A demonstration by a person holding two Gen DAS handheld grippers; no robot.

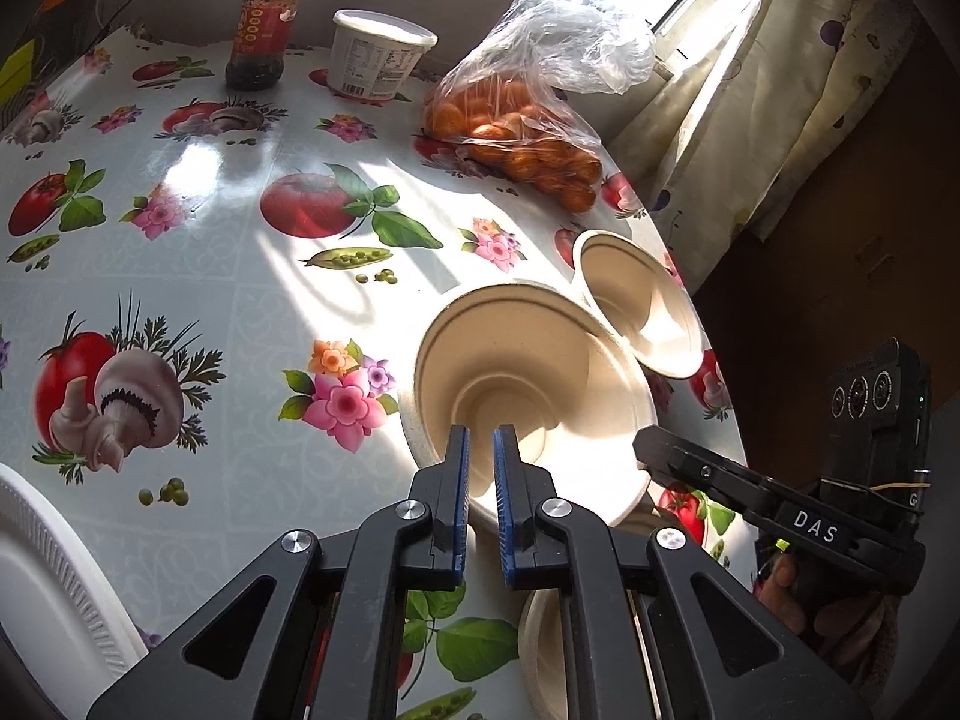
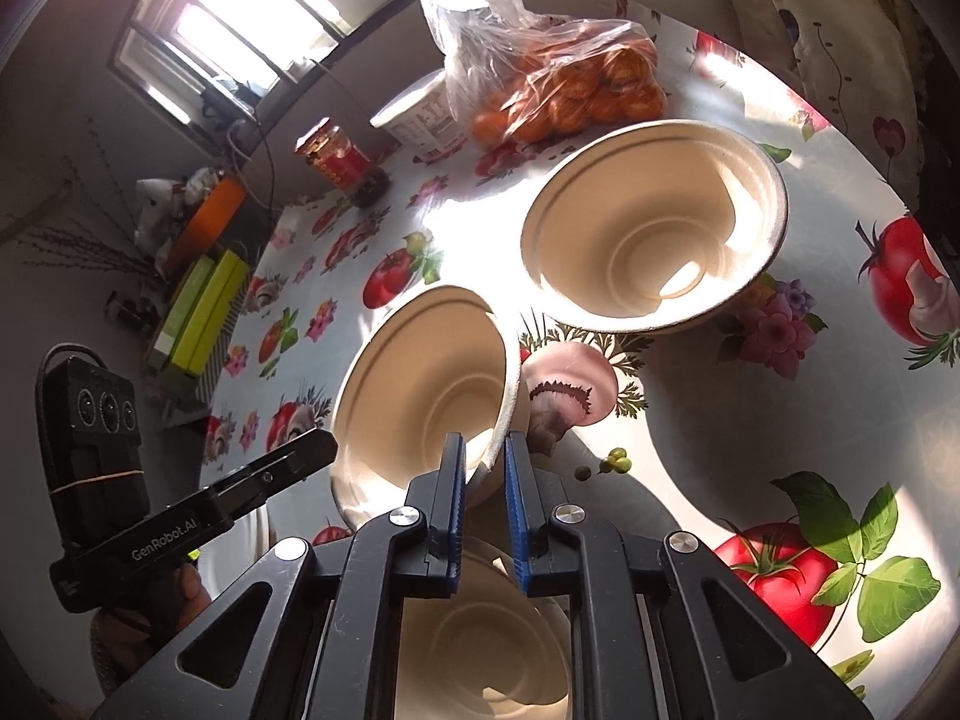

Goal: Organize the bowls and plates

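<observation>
Bowls like the cream paper-pulp bowl point(image 2: 420, 396) mid-frame feel light and bendy, so we pinch its thin rim with the right gripper point(image 2: 485, 468), while the left gripper point(image 1: 480, 456) sits narrow over it, holding nothing we can see.

Three cream, round, moulded-fibre bowls and one white plate show. The tilted bowl point(image 2: 429, 390) is lifted off the tabletop point(image 1: 198, 276), its near rim pinched between the blue-padded fingers point(image 2: 453, 498) of the right gripper point(image 2: 485, 474); its empty inside faces the camera. Directly beneath it a second bowl point(image 2: 480, 630) sits upright on the tabletop, also empty. A third bowl point(image 2: 654, 228) stands upright farther off and to the right, near the table edge, sunlit inside. A white ribbed-rim plate point(image 1: 42, 564) lies at the near left.
</observation>
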